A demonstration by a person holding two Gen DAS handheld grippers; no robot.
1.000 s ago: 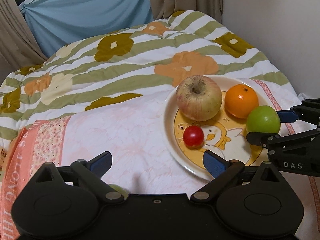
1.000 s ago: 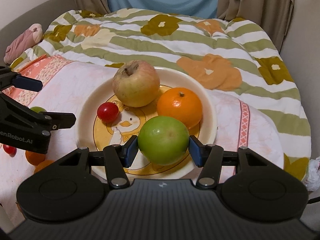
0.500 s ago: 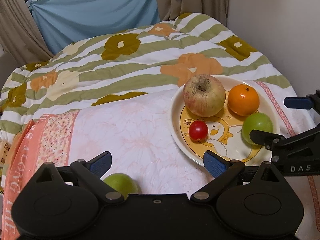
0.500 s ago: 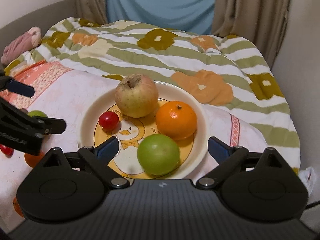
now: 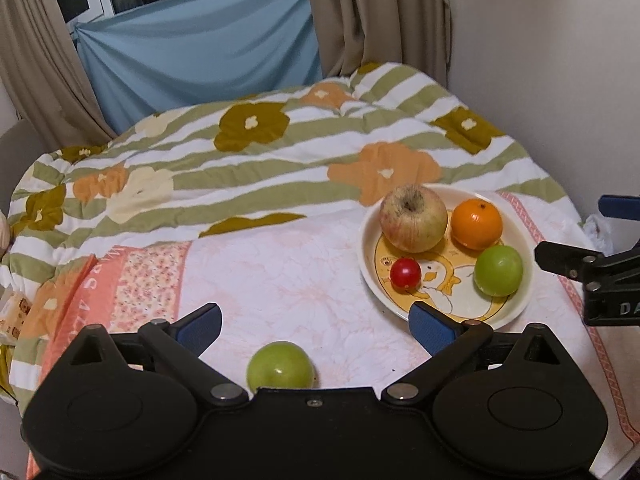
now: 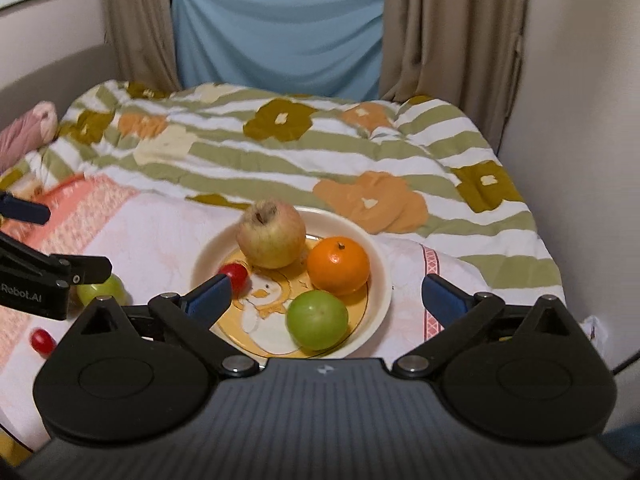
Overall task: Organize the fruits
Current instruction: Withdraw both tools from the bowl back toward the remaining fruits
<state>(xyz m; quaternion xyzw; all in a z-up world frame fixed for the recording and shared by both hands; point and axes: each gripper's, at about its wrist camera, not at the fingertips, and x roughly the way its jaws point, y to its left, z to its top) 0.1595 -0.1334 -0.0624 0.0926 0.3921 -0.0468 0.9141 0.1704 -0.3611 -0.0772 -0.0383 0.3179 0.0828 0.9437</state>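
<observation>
Both tongs are spread and empty: your left tongs (image 5: 316,322) hang over the bed (image 5: 280,280), your right tongs (image 6: 326,294) over the plate (image 6: 380,276). One green fruit (image 5: 280,370) lies loose just under the left tongs, between the pads. I judge it firm, smooth and apt to roll on the soft cover; take it across its widest middle, squeezing gently. A tomato (image 6: 42,340) lies below-left of the right tongs.

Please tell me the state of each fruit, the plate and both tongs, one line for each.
Plate: holds four fruits.
Big apple: on plate.
Orange: on plate.
Green fruit: on plate, released.
Second green fruit: loose on the bedcover.
Left tongs: open, empty.
Right tongs: open, empty.
</observation>
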